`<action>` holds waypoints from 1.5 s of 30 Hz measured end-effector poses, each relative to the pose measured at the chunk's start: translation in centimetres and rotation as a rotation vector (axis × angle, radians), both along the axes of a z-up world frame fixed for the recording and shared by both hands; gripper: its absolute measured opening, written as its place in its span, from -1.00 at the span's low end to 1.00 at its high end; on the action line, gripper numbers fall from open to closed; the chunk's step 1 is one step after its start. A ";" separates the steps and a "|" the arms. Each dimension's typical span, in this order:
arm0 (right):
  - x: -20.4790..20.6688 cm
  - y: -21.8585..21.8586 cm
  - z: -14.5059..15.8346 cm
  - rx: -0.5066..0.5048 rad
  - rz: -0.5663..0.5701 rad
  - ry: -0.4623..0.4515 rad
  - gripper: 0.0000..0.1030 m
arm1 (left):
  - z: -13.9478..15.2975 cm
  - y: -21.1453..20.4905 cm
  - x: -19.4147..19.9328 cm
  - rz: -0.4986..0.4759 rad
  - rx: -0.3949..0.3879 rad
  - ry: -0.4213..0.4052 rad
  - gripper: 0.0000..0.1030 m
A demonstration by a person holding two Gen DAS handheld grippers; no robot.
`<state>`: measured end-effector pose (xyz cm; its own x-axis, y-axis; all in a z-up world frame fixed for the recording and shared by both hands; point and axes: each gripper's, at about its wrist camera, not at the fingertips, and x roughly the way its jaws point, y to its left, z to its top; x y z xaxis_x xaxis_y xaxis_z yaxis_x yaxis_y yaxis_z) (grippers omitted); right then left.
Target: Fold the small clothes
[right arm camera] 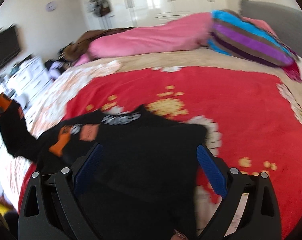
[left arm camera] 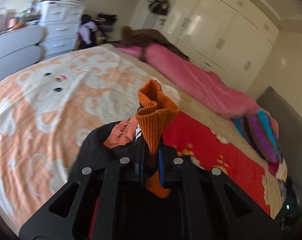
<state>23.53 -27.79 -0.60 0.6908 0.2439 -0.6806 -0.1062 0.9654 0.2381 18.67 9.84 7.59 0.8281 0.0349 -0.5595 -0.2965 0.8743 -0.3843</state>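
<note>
A small black top (right arm camera: 135, 152) with orange ribbed trim and printed patches lies on the red part of the bedspread (right arm camera: 221, 108). My left gripper (left arm camera: 151, 154) is shut on the top's orange cuff (left arm camera: 157, 112), which sticks up from between its jaws, with the black sleeve (left arm camera: 95, 142) hanging to the left. In the right wrist view that sleeve (right arm camera: 13, 134) is raised at the far left, with the cuff (right arm camera: 1, 102) at its top. My right gripper (right arm camera: 149, 160) hovers open over the top's body, blue pads (right arm camera: 211, 172) wide apart and touching nothing.
A rolled pink quilt (left arm camera: 193, 80) and a striped pillow (right arm camera: 250, 42) lie along the far side of the bed. The peach bear blanket (left arm camera: 51, 100) covers the left part. White drawers (left arm camera: 59, 30) and wardrobes (left arm camera: 221, 36) stand beyond, and a grey headboard (right arm camera: 274, 14) rises at the right.
</note>
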 end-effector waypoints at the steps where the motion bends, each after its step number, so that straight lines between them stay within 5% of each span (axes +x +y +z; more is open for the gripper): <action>1: 0.3 -1.1 0.0 0.022 -0.027 0.008 0.83 | -0.2 -1.4 0.5 -0.029 -0.002 0.002 -0.92; 8: 0.9 -6.3 0.2 0.114 -0.186 0.019 0.83 | -4.8 -10.2 3.8 -0.217 0.013 0.117 -0.94; 15: 1.4 -6.9 -0.4 0.126 -0.207 0.041 0.83 | -10.6 -15.2 4.6 -0.383 0.065 0.249 -0.92; 19: 1.7 -6.4 -0.7 0.119 -0.189 0.049 0.83 | -12.9 -16.5 4.6 -0.512 0.075 0.307 -0.58; 24: 1.9 -5.4 -1.1 0.113 -0.154 0.052 0.83 | -12.3 -15.6 3.3 -0.556 0.078 0.295 -0.33; 27: 2.2 -4.2 -1.7 0.128 -0.099 0.068 0.83 | -10.8 -13.9 2.4 -0.529 0.075 0.267 -0.19; 37: 3.2 5.3 -4.1 0.162 0.167 0.170 0.83 | -8.9 -2.8 2.6 -0.160 0.240 0.257 0.11; 45: 3.6 8.0 -7.0 0.221 0.203 0.268 0.83 | -9.6 -0.2 3.5 -0.122 0.244 0.264 0.21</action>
